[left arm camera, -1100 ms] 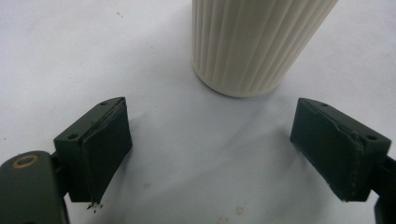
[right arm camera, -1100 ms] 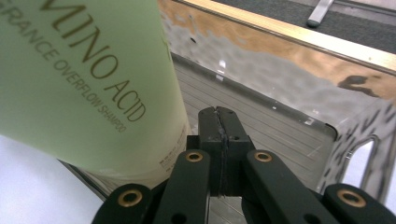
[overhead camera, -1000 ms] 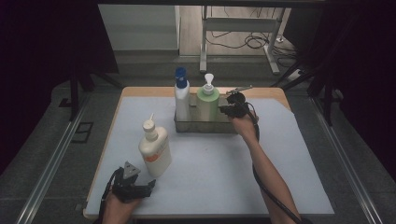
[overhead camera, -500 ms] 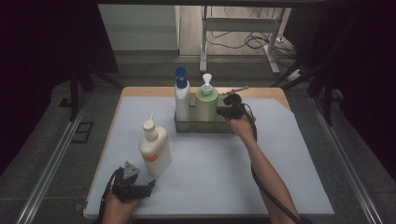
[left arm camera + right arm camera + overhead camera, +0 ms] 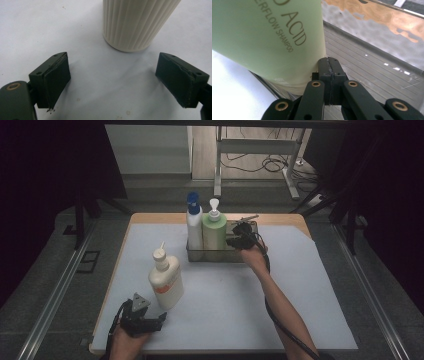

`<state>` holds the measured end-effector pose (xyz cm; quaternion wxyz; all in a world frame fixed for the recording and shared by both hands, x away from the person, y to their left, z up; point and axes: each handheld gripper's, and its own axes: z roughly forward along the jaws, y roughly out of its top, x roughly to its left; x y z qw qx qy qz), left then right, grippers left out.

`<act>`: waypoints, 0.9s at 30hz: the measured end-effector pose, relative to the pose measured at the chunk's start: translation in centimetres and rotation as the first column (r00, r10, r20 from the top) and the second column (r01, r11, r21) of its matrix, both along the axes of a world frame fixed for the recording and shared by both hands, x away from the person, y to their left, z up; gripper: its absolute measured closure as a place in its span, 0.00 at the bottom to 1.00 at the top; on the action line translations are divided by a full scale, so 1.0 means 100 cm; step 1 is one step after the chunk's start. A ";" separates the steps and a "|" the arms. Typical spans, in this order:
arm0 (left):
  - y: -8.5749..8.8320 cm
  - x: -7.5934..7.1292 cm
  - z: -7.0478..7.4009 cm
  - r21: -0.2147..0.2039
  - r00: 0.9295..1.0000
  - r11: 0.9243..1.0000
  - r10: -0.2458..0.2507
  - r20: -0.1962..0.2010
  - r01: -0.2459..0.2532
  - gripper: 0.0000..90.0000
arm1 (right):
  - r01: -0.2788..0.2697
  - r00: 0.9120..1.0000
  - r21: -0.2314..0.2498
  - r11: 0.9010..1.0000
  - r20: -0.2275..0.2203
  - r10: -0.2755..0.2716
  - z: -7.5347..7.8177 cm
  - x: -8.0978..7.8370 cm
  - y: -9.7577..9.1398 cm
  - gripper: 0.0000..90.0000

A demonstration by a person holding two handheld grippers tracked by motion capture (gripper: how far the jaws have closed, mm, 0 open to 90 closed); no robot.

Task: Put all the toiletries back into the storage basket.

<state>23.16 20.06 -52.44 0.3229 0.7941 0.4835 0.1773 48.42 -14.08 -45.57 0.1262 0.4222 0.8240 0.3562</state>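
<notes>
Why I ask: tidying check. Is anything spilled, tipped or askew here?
Nothing stands out. The green bottle and blue-capped bottle stand upright in the tray; the cream bottle stands upright on the mat. No spill visible.

Cream bottle (image 5: 136, 22) cut off by the top edge of the left gripper view, cap and label unseen. Green shampoo bottle (image 5: 267, 37) cropped top and left in the right gripper view, print readable in part only; base hidden behind the tray wall (image 5: 215, 256) in the high view. Right tool (image 5: 329, 65) tips pressed together beside the green bottle, contact with it not clear. Left hand (image 5: 127, 345) cut by the near edge.
</notes>
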 end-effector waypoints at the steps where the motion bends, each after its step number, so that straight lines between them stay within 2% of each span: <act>1: 0.000 0.000 0.000 0.001 1.000 1.000 0.000 0.000 0.000 0.13 | 0.000 1.000 0.000 1.000 0.000 0.000 0.000 0.000 0.000 1.00; 9: 0.000 0.000 0.000 0.000 1.000 1.000 0.000 -0.001 0.000 0.13 | 0.005 1.000 -0.002 1.000 0.003 -0.005 0.001 -0.002 0.002 1.00; 18: 0.000 0.000 0.000 0.000 1.000 1.000 0.000 -0.001 0.000 0.13 | -0.004 1.000 0.006 1.000 -0.018 0.004 0.001 -0.002 0.000 1.00; 27: 0.000 0.000 0.000 0.000 1.000 1.000 0.000 0.000 0.000 0.13 | -0.018 1.000 -0.010 1.000 0.003 0.018 0.005 -0.003 -0.003 0.96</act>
